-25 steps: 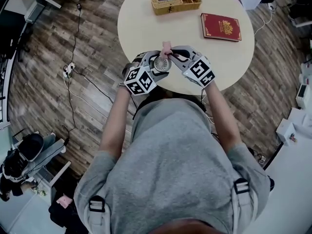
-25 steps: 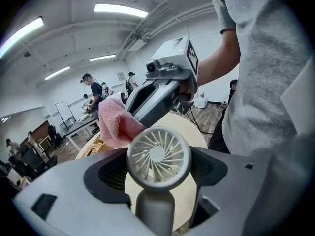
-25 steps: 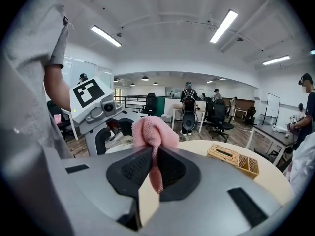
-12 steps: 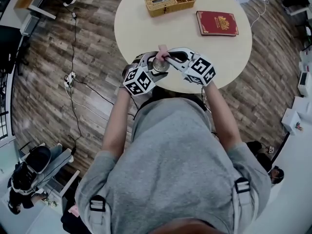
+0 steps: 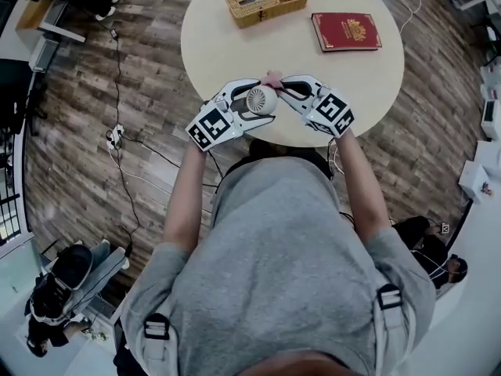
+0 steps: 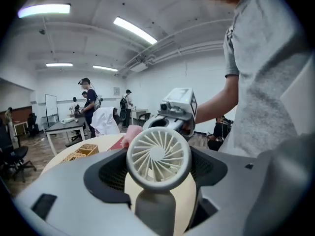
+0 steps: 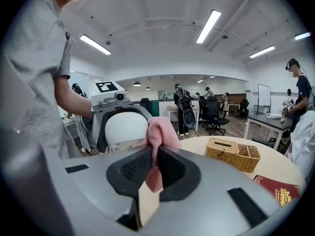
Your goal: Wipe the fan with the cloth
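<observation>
A small white handheld fan [image 5: 260, 99] is held above the near edge of the round table, my left gripper [image 5: 252, 103] shut on it. In the left gripper view its round grille [image 6: 158, 157] faces the camera and its handle runs down between the jaws. My right gripper [image 5: 279, 90] is shut on a pink cloth [image 7: 159, 140], which presses against the fan's rounded back [image 7: 126, 128]. From the head view the cloth [image 5: 271, 79] shows only as a small pink tip beside the fan.
The round cream table [image 5: 235, 45] carries a wicker basket [image 5: 266, 1] with compartments at the far side and a red book [image 5: 346, 31] to the right. Cables and a power strip [image 5: 115, 135] lie on the wooden floor to the left. Other people stand in the room behind.
Both grippers have shifted a little up in the view and the fan has turned, so its grille now shows more clearly between them. The cloth stays against the fan.
</observation>
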Action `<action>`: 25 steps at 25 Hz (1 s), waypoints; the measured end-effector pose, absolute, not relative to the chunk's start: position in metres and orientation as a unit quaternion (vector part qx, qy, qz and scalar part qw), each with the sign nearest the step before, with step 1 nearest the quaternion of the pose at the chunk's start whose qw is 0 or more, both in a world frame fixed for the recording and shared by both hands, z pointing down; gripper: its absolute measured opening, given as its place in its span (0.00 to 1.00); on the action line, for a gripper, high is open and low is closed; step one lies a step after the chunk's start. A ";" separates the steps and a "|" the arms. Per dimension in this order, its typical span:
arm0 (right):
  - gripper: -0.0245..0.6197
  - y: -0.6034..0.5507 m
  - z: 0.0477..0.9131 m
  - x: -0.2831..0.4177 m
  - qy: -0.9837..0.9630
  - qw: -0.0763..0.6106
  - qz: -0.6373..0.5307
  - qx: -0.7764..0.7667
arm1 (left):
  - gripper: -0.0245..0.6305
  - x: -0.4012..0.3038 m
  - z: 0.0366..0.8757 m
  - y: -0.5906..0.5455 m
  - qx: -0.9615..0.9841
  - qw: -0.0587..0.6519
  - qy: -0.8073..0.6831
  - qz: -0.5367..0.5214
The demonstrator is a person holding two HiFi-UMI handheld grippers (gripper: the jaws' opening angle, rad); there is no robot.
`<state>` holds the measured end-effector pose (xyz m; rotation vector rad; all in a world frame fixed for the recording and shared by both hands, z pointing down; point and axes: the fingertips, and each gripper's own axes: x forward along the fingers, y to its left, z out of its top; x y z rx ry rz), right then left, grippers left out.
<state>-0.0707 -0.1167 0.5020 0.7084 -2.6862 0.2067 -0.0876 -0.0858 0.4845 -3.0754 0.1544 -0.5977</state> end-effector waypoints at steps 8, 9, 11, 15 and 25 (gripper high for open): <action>0.10 -0.094 0.479 -0.099 -0.957 0.165 0.035 0.235 | 0.62 -0.097 0.448 -0.102 -0.992 -0.098 0.044 -0.063; 0.10 -0.092 0.476 -0.102 -0.958 0.161 0.033 0.235 | 0.62 -0.098 0.444 -0.105 -0.992 -0.109 0.046 -0.049; 0.10 -0.090 0.471 -0.106 -0.959 0.156 0.031 0.232 | 0.62 -0.102 0.438 -0.112 -0.990 -0.131 0.047 -0.025; 0.10 -0.083 0.460 -0.114 -0.962 0.139 0.028 0.231 | 0.62 -0.108 0.432 -0.122 -0.981 -0.189 0.038 0.010; 0.10 -0.100 0.422 -0.097 -0.954 0.056 0.036 0.292 | 0.62 -0.104 0.425 -0.126 -0.943 -0.313 -0.049 0.105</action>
